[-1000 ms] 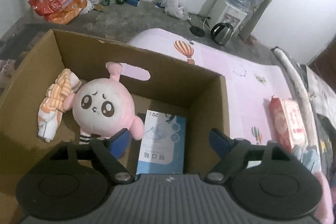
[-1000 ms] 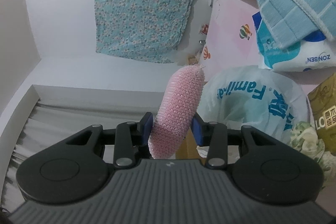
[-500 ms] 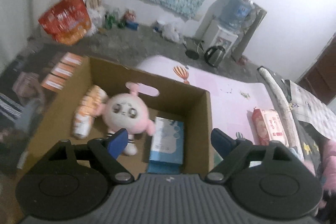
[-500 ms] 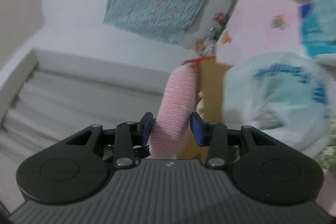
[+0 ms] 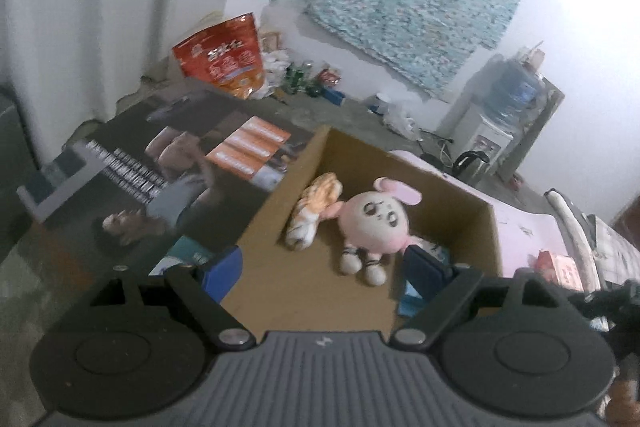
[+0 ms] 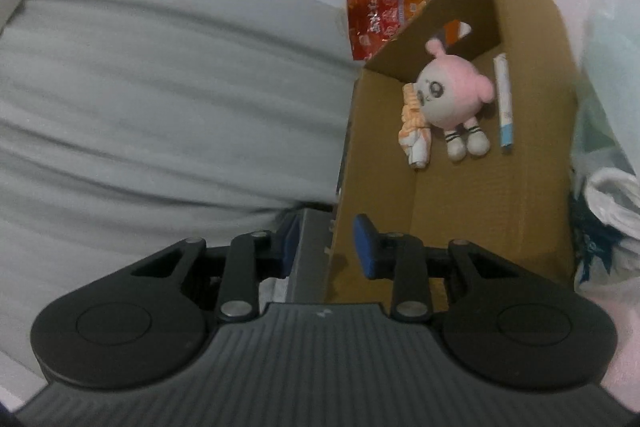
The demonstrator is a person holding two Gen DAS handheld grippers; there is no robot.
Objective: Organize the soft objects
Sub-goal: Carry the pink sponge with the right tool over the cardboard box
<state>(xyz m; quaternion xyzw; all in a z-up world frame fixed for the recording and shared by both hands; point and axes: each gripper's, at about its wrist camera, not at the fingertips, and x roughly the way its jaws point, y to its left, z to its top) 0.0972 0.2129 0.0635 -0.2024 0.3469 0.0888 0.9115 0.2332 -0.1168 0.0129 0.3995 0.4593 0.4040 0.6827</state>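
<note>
An open cardboard box [image 5: 280,195] holds a round pink plush doll [image 5: 374,223], an orange-and-white striped cloth [image 5: 314,215] beside it, and a blue-and-white packet [image 5: 412,295]. My left gripper [image 5: 324,267] hangs open and wide above the box's near edge with nothing between its pads. The right wrist view looks down into the same box [image 6: 532,39] at the doll [image 6: 452,95], the cloth [image 6: 414,131] and the packet [image 6: 504,99]. My right gripper [image 6: 328,247] hovers over the box's near corner, its jaws closing with nothing between them.
A printed poster [image 5: 160,179] lies on the floor left of the box, with a red snack bag [image 5: 222,59] behind it. A water dispenser [image 5: 500,115] and kettle [image 5: 472,163] stand at the back right. Plastic bags [image 6: 612,195] crowd the box's other side; a grey curtain [image 6: 160,87] hangs nearby.
The pink knitted roll held in my right gripper is gone from its jaws, and that gripper has swung over the box. My left gripper has drawn back and up from the box.
</note>
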